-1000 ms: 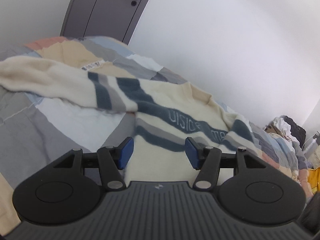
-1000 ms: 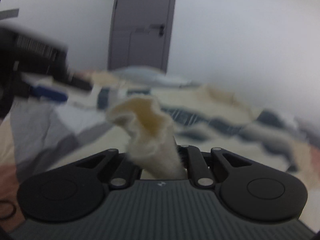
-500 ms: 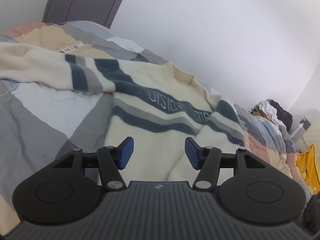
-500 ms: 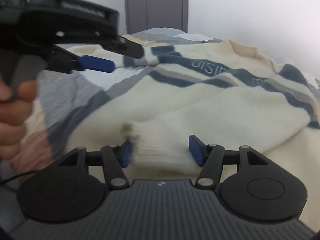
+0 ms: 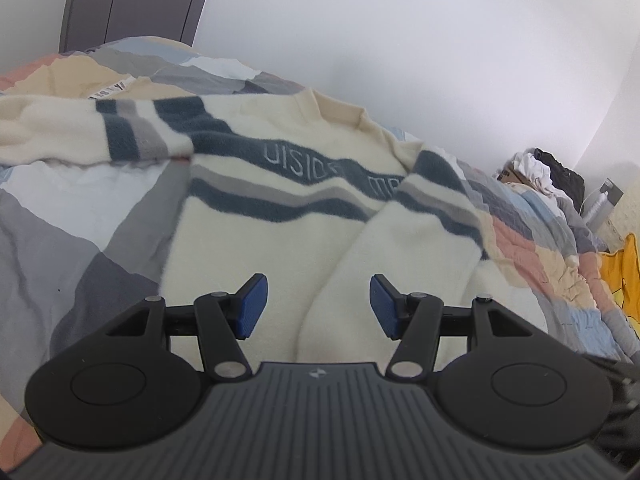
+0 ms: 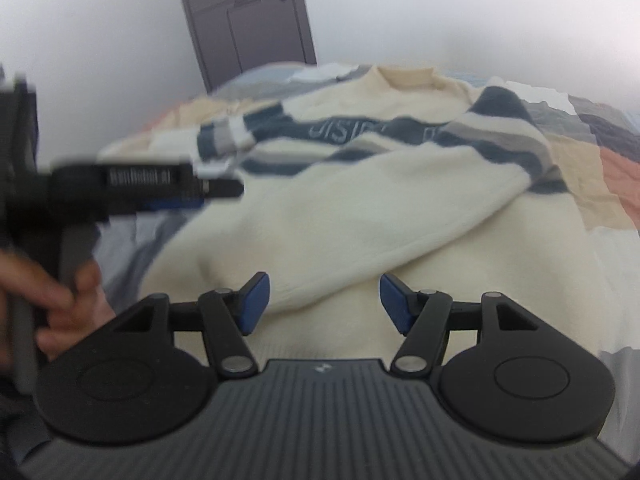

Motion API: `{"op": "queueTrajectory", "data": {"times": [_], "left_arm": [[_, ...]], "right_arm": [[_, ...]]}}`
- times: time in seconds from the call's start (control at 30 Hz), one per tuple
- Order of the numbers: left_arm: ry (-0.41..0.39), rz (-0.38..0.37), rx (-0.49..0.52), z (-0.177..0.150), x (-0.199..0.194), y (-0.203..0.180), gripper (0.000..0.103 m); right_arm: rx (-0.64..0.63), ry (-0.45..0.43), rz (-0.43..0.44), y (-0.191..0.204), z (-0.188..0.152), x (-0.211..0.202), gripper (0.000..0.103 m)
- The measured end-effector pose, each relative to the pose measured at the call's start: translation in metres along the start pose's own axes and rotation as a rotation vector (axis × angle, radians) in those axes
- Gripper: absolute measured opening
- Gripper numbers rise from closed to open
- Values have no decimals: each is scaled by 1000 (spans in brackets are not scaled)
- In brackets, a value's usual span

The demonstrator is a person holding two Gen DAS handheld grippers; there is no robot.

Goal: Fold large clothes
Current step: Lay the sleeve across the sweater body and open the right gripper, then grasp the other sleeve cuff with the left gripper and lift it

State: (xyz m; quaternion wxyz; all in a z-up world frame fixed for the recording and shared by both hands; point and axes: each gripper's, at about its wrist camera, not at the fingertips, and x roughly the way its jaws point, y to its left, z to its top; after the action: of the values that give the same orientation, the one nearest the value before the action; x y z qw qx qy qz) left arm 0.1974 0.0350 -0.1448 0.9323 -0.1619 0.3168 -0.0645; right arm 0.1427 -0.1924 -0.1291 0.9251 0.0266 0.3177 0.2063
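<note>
A cream sweater (image 5: 280, 240) with dark blue and grey stripes lies front up on the patchwork bed; it also shows in the right wrist view (image 6: 320, 208). Its right sleeve (image 6: 400, 216) is folded across the body, cuff near my right gripper. Its left sleeve (image 5: 80, 136) stretches out to the left. My left gripper (image 5: 316, 306) is open and empty over the lower body of the sweater. My right gripper (image 6: 324, 300) is open and empty just above the folded sleeve's cuff. The left gripper also shows blurred in the right wrist view (image 6: 160, 188), held by a hand.
The patchwork quilt (image 5: 60, 232) covers the bed. A grey door (image 6: 244, 20) stands behind the bed's head. A heap of clothes (image 5: 548, 172) and a yellow item (image 5: 620, 268) lie at the far right. White walls surround the bed.
My right gripper carried the sleeve cuff across the sweater, opened and let it go on the body. My left gripper stayed open and shifted over the sweater's lower part.
</note>
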Motion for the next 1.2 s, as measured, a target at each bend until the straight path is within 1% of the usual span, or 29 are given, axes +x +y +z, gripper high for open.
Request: {"op": "queueTrajectory", "data": {"times": [0.1,0.13,0.2,0.27,0.43,0.47,0.5,0.53,0.6,0.63,0.73,0.83,0.93,0.97,1.03,1.1,1.17,1.2], "left_arm": [[15,-5,13,0,5,-2,63],[20,-3,18,-1,7,-3,63],[35,-9,28,-3,11,-6,63],[54,-13,44,-6,17,-11,63],[77,-7,130,-18,31,-23,61],[87,-7,141,-20,34,-25,61],[95,-10,149,-22,38,-26,59],[106,-9,155,-24,42,-26,54],[150,23,173,-28,52,-27,48],[175,37,181,-31,58,-27,47],[203,42,161,-34,67,-20,47],[184,21,156,-32,60,-20,47],[167,1,102,-26,50,-10,48],[158,6,76,-21,45,-4,49],[118,32,23,-7,35,12,52],[85,85,-46,13,25,35,58],[74,107,-102,36,19,61,60],[73,121,-105,47,17,74,62]], "right_arm": [[39,-45,-2,-13,3,-4,63],[43,-50,-11,-17,4,0,63],[68,-31,-28,-22,6,13,63],[92,-37,-32,-26,9,22,63],[126,-64,-58,-33,16,48,63],[126,-67,-62,-34,16,53,62],[125,-67,-66,-35,17,58,56],[123,-64,-70,-35,17,63,51],[135,-55,-71,-37,16,72,45],[154,-45,-73,-40,14,76,43],[223,8,-67,-52,6,89,41],[248,21,-54,-57,4,92,41],[254,22,-58,-56,4,90,41],[257,20,-58,-56,4,89,41],[258,21,-62,-57,4,87,41],[270,19,-62,-60,3,84,41],[290,18,-59,-63,4,83,41],[301,18,-56,-65,4,83,43]]}}
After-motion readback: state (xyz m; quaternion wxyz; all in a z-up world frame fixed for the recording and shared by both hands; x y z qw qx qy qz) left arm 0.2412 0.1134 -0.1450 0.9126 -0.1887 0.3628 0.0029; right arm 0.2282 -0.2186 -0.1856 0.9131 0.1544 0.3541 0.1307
